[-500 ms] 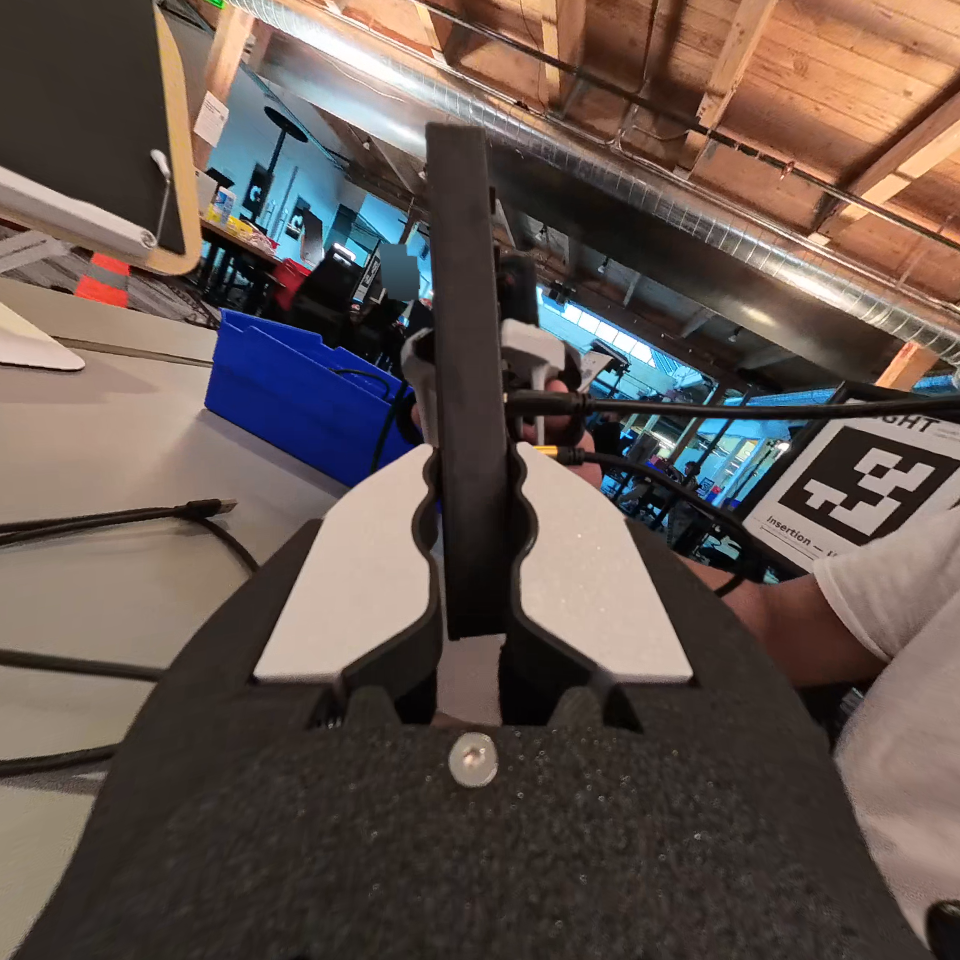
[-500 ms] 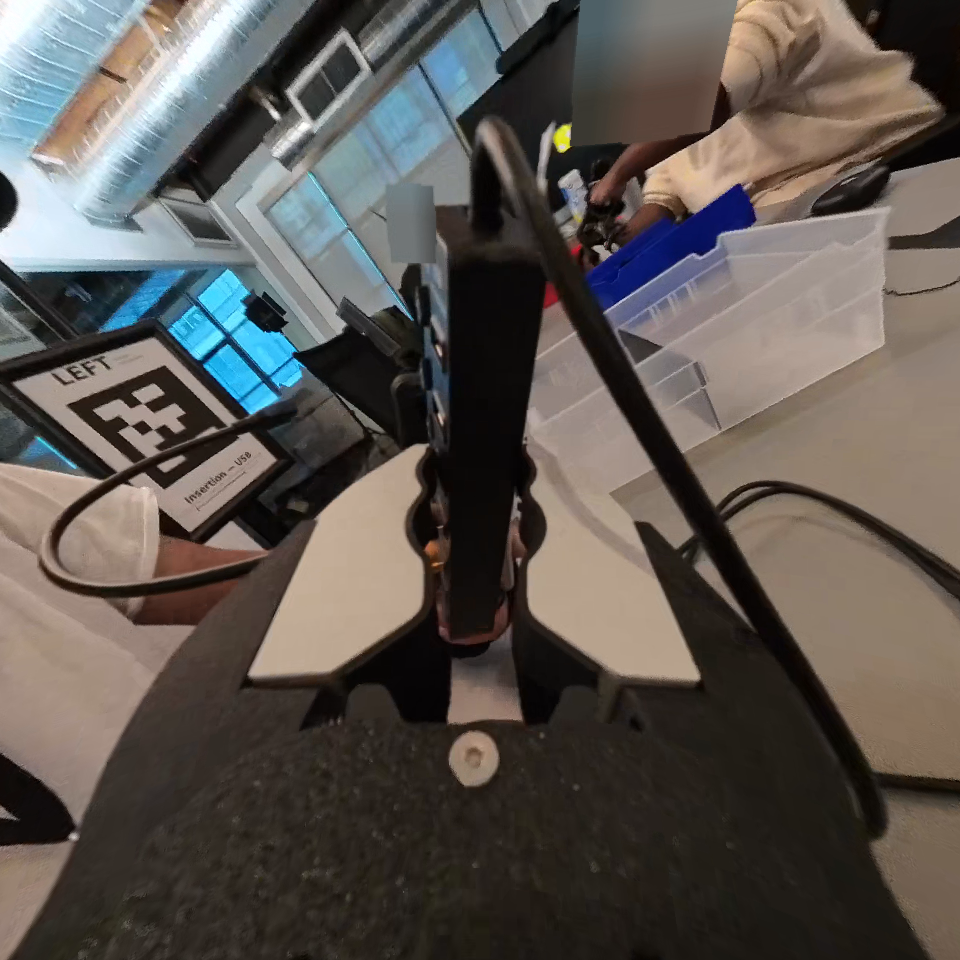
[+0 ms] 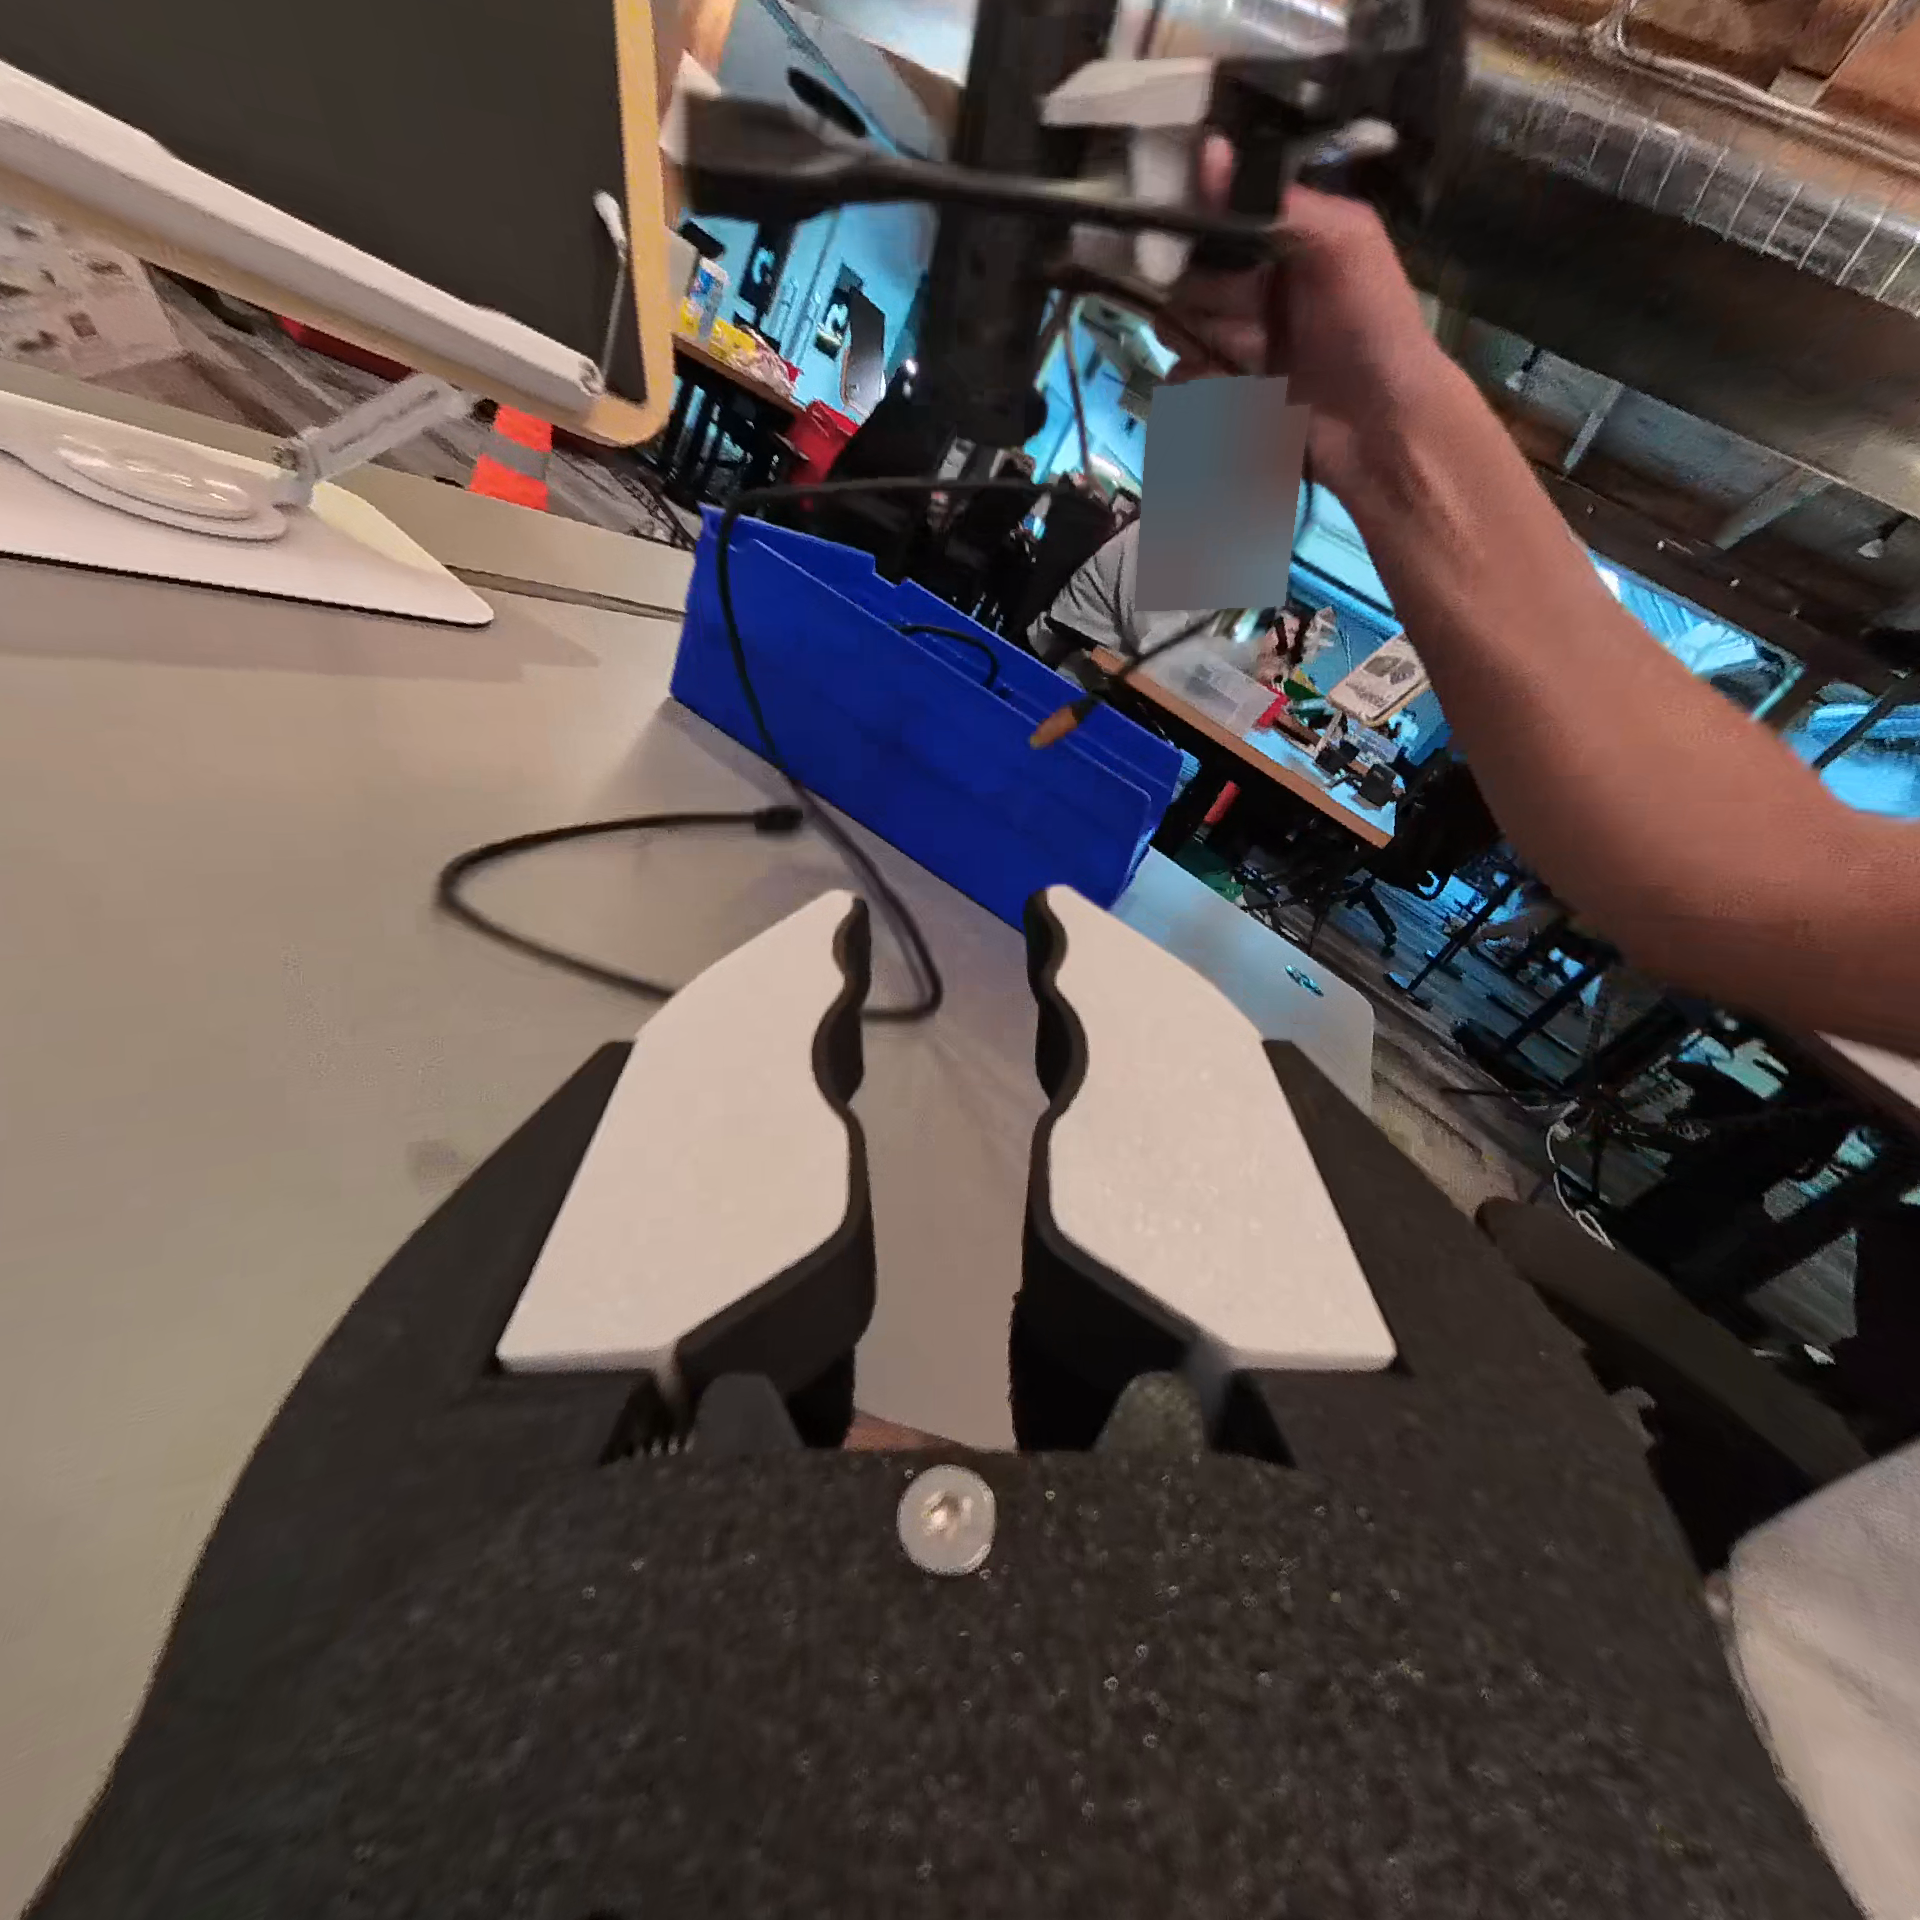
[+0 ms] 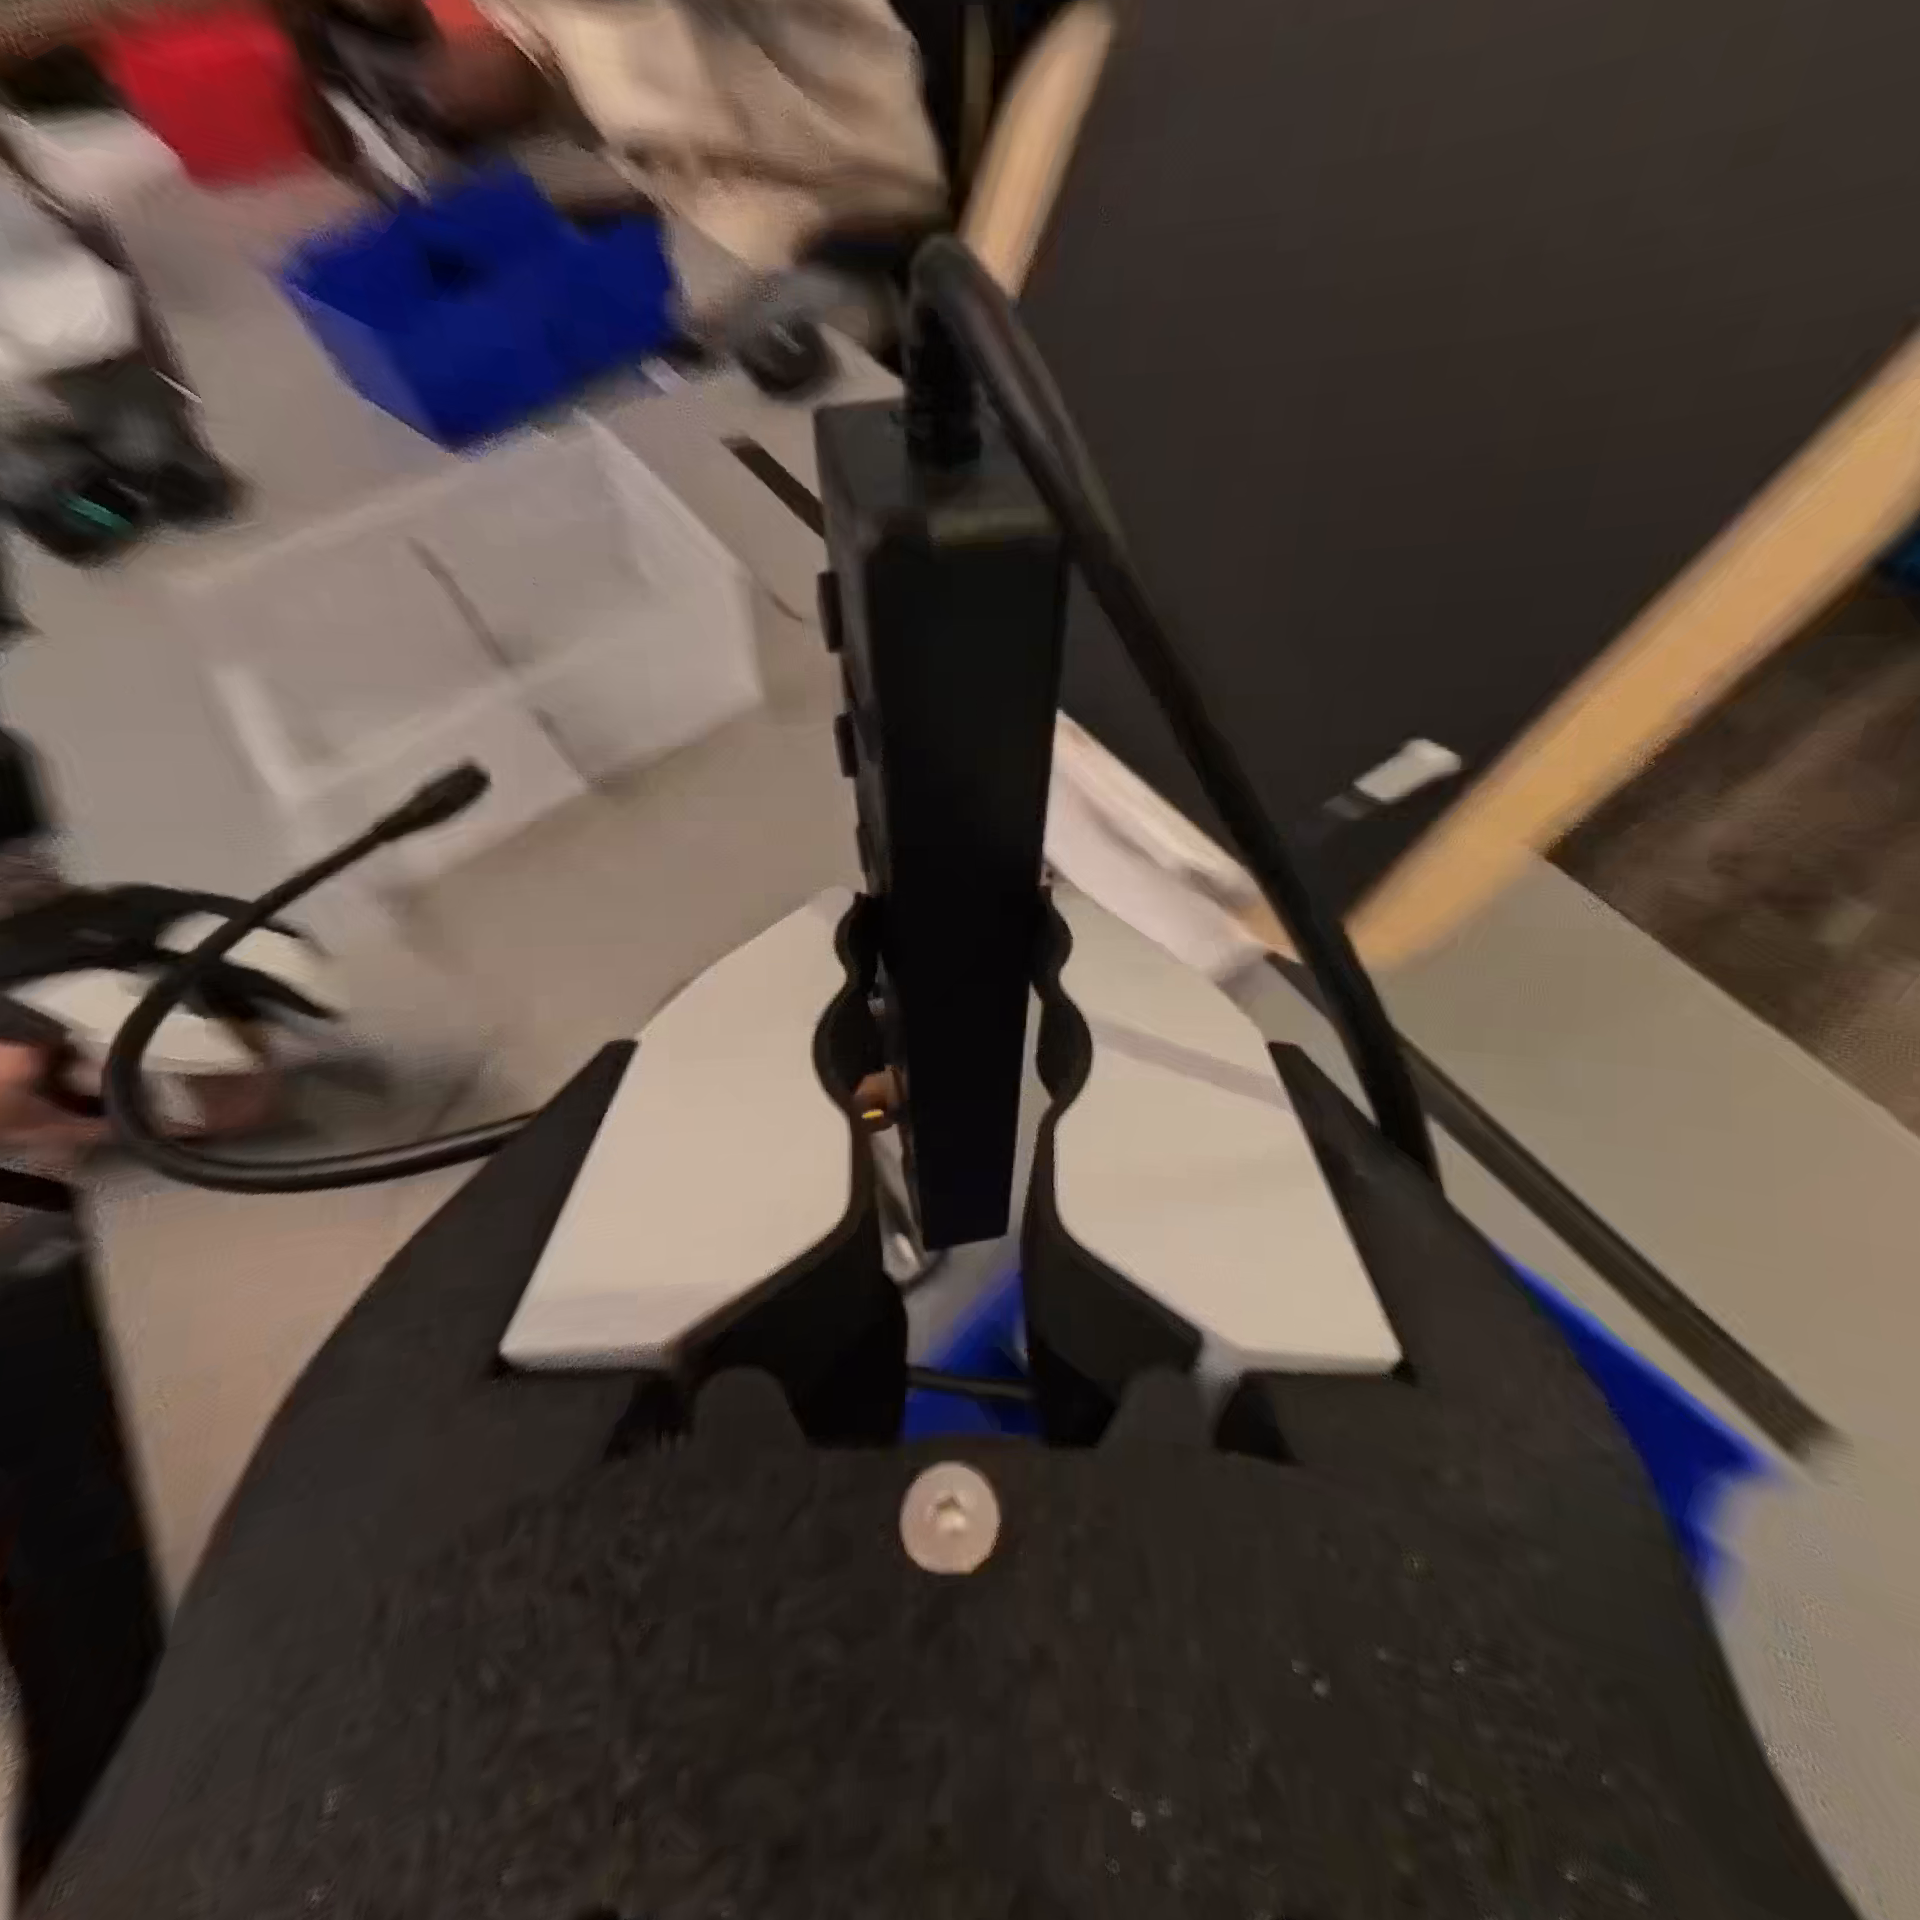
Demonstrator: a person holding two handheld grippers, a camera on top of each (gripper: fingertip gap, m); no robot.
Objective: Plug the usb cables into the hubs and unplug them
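Note:
My left gripper [image 3: 940, 930] is open and empty, low over the grey table [image 3: 260, 935]. A black USB cable [image 3: 582, 831] lies looped on the table just ahead of it. My right gripper [image 4: 951, 920] is shut on a slim black hub [image 4: 961, 831], held upright, with a black cable [image 4: 1153, 675] coming from the hub's top end. In the left wrist view the right gripper [image 3: 1132, 156] shows high up in a person's hand, with the hub [image 3: 987, 208] in it and a thin cable with an orange-tipped plug [image 3: 1049, 732] hanging down. The right wrist view is motion-blurred.
A blue bin [image 3: 914, 748] stands on the table beyond the left gripper. A dark board with a wooden edge [image 3: 312, 156] and a white stand base [image 3: 208, 540] are at the left. A clear tray [image 4: 468, 623] and another cable loop [image 4: 260, 1143] show in the right wrist view.
My left gripper has let go of the hub, opened and dropped toward the table. My right gripper has lifted the hub up and swung it round.

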